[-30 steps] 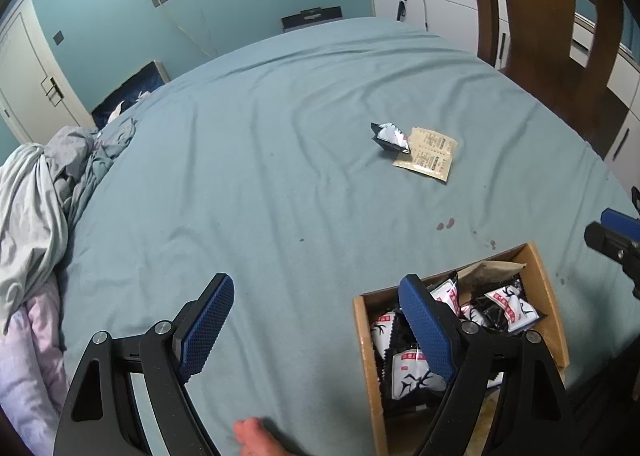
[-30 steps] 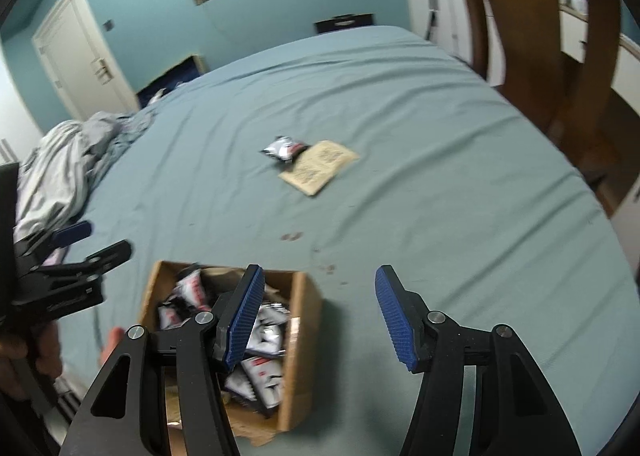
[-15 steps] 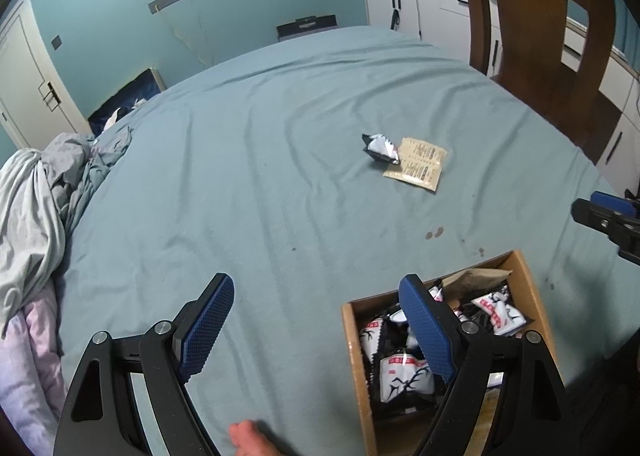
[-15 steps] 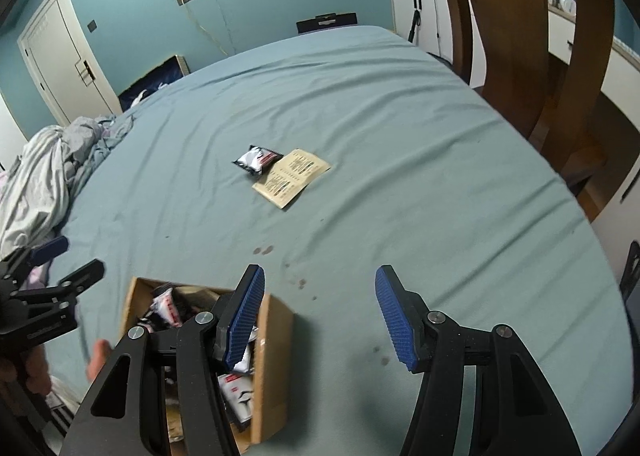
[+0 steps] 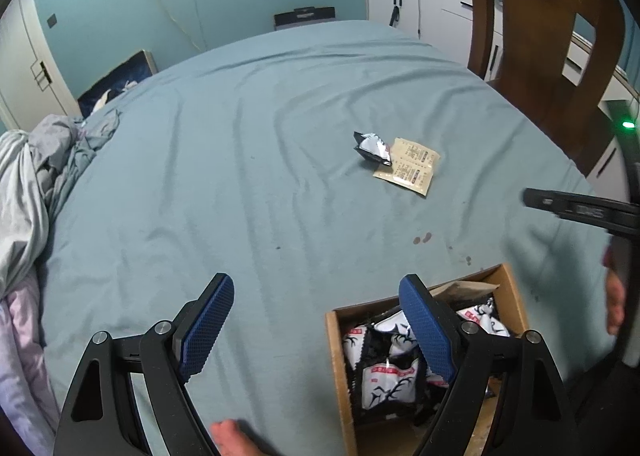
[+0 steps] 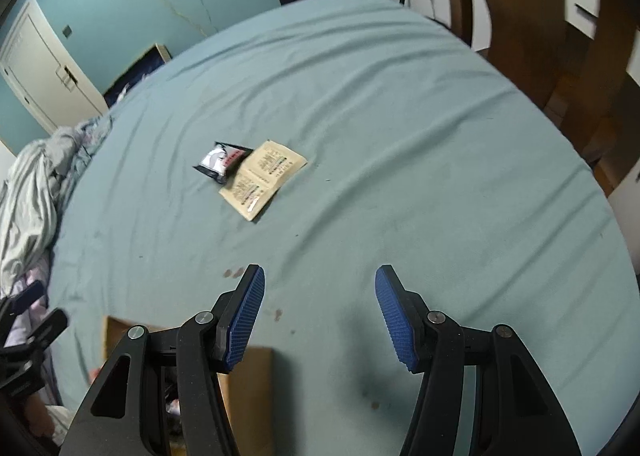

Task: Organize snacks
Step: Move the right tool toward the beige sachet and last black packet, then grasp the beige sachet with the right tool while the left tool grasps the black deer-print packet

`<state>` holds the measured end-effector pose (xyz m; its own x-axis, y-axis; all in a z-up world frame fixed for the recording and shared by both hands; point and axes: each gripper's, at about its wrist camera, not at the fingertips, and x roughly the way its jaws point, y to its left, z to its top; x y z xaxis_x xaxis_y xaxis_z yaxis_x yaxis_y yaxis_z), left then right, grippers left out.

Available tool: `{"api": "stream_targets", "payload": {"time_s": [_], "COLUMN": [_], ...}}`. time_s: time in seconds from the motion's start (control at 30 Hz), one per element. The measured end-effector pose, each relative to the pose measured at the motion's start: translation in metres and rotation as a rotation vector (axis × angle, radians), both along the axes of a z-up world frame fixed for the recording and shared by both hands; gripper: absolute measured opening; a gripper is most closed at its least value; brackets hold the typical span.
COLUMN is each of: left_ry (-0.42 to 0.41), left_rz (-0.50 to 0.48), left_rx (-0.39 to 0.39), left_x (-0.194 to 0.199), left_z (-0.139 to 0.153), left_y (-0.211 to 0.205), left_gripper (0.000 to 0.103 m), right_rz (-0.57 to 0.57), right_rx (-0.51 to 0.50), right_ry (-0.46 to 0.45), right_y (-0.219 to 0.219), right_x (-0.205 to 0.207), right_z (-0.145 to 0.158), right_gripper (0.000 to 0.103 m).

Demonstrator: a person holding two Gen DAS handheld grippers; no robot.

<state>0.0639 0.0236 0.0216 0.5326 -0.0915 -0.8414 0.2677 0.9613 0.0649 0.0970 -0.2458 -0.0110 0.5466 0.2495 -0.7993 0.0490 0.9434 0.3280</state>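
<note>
Moving forward past the cardboard box, the right gripper, released like the left gripper, nears the dark snack packet mid-frame, touching the tan sachet; it might pinch both.

We see a wrinkled teal bedsheet bearing dark spots, crumpled grey bedding at its left, a brown wooden chair and white cabinets beyond.
</note>
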Motion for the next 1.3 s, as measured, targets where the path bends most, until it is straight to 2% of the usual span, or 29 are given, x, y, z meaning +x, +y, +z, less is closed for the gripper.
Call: {"api": "stream_targets", "payload": {"time_s": [0.13, 0.23, 0.53, 0.67, 0.7, 0.8, 0.9, 0.97, 1.07, 1.1, 1.13, 1.2, 1.27, 1.3], "left_ry": [0.018, 0.026, 0.091, 0.107, 0.111, 0.131, 0.149, 0.157, 0.146, 0.137, 0.124, 0.104, 0.091, 0.091], "left_rz": [-0.019, -0.037, -0.058, -0.07, -0.07, -0.068, -0.06, -0.054, -0.046, -0.045, -0.043, -0.041, -0.032, -0.026], "left_rx": [0.008, 0.023, 0.002, 0.007, 0.007, 0.009, 0.009, 0.006, 0.011, 0.015, 0.023, 0.035, 0.046, 0.051], "left_x": [0.003, 0.006, 0.019, 0.023, 0.025, 0.029, 0.033, 0.036, 0.041, 0.043, 0.044, 0.047, 0.05, 0.053], "left_z": [-0.005, -0.009, -0.022, -0.027, -0.029, -0.035, -0.039, -0.041, -0.039, -0.038, -0.037, -0.036, -0.035, -0.036], "left_y": [-0.005, -0.009, -0.019, -0.023, -0.024, -0.024, -0.022, -0.022, -0.023, -0.022, -0.023, -0.023, -0.022, -0.022], "left_gripper": [0.086, 0.086, 0.086, 0.086, 0.086, 0.086, 0.086, 0.086, 0.086, 0.086, 0.086, 0.086, 0.086, 0.086], "right_rz": [0.067, 0.114, 0.288, 0.397, 0.435, 0.453, 0.447, 0.449, 0.48, 0.473, 0.466, 0.457, 0.441, 0.424], "right_rx": [0.002, -0.035, -0.156, -0.188, -0.227, -0.304, -0.286, -0.301, -0.389, -0.376, -0.352, -0.301, -0.236, -0.213], "right_ry": [0.049, 0.054, 0.004, -0.016, -0.014, -0.033, -0.059, -0.077, -0.113, -0.109, -0.098, -0.078, -0.061, -0.057], "right_y": [0.012, 0.025, 0.073, 0.101, 0.111, 0.123, 0.124, 0.128, 0.138, 0.137, 0.134, 0.126, 0.116, 0.11], "right_x": [0.035, 0.055, 0.106, 0.126, 0.134, 0.152, 0.164, 0.164, 0.157, 0.157, 0.156, 0.158, 0.156, 0.156], "right_z": [-0.015, -0.02, -0.039, -0.047, -0.052, -0.065, -0.068, -0.071, -0.077, -0.078, -0.078, -0.077, -0.076, -0.074], "right_gripper": [0.057, 0.057, 0.057, 0.057, 0.057, 0.06, 0.064, 0.065, 0.065, 0.065, 0.062, 0.037, 0.02, 0.016]}}
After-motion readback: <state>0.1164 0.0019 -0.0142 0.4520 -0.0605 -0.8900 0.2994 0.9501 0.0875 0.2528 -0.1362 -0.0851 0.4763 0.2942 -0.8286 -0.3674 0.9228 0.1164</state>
